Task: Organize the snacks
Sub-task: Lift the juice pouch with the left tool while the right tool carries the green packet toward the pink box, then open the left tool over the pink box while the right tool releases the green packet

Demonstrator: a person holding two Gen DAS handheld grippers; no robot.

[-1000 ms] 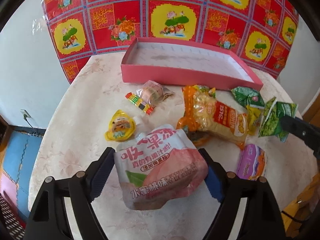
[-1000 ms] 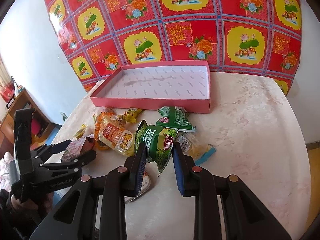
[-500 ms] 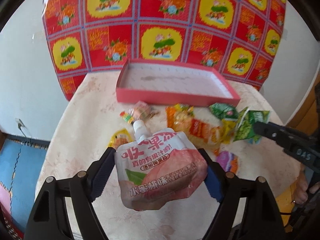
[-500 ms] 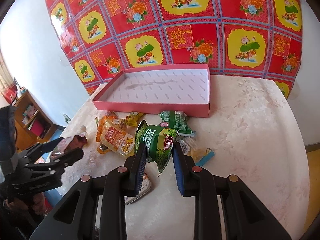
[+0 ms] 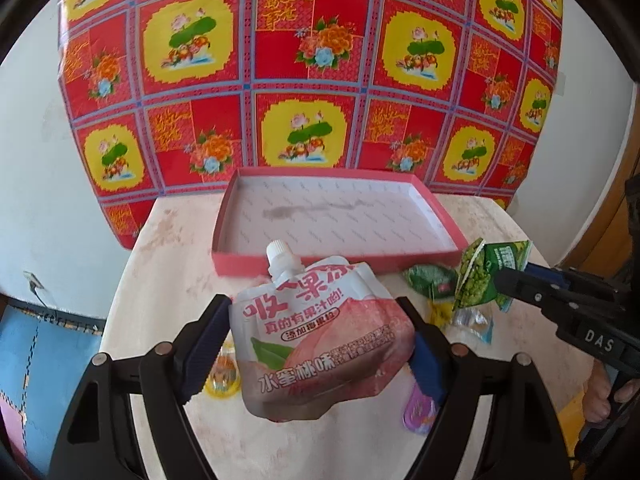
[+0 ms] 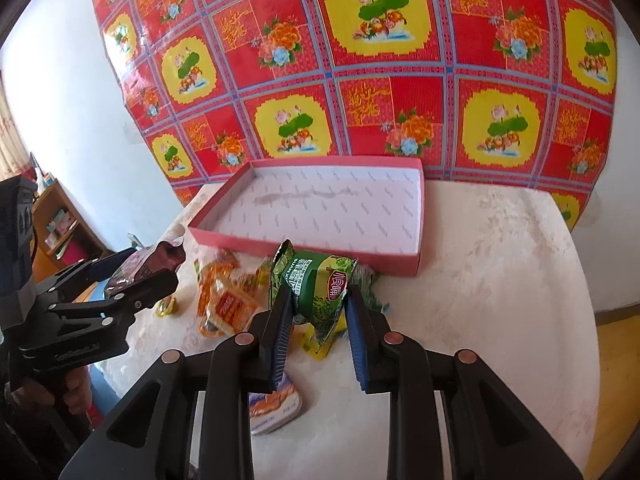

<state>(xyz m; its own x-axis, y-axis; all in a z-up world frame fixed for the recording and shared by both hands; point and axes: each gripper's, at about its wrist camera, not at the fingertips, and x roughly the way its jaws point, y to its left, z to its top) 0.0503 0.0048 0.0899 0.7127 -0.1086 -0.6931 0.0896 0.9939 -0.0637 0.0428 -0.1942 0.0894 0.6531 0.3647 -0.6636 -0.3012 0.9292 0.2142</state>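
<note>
My left gripper (image 5: 320, 344) is shut on a pink peach jelly pouch (image 5: 320, 336) with a white spout, held above the table in front of the pink box (image 5: 248, 258). My right gripper (image 6: 318, 316) is shut on a green snack packet (image 6: 320, 288), also lifted; it shows at the right of the left wrist view (image 5: 484, 276). The pink box (image 6: 304, 246) with a white patterned floor lies open and empty at the table's far side. The left gripper with the pouch shows at the left of the right wrist view (image 6: 136, 276).
Loose snacks lie on the marble table (image 6: 500, 280): an orange packet (image 6: 224, 304), a second green packet (image 5: 430, 280), a yellow jelly cup (image 5: 222, 376), a purple packet (image 5: 418, 408) and a blue-white tub (image 6: 272, 404). A red floral cloth (image 5: 312, 80) hangs behind.
Both grippers have risen with their snacks and moved toward the pink box. The pouch now hangs above the table, with its spout in front of the box's near wall.
</note>
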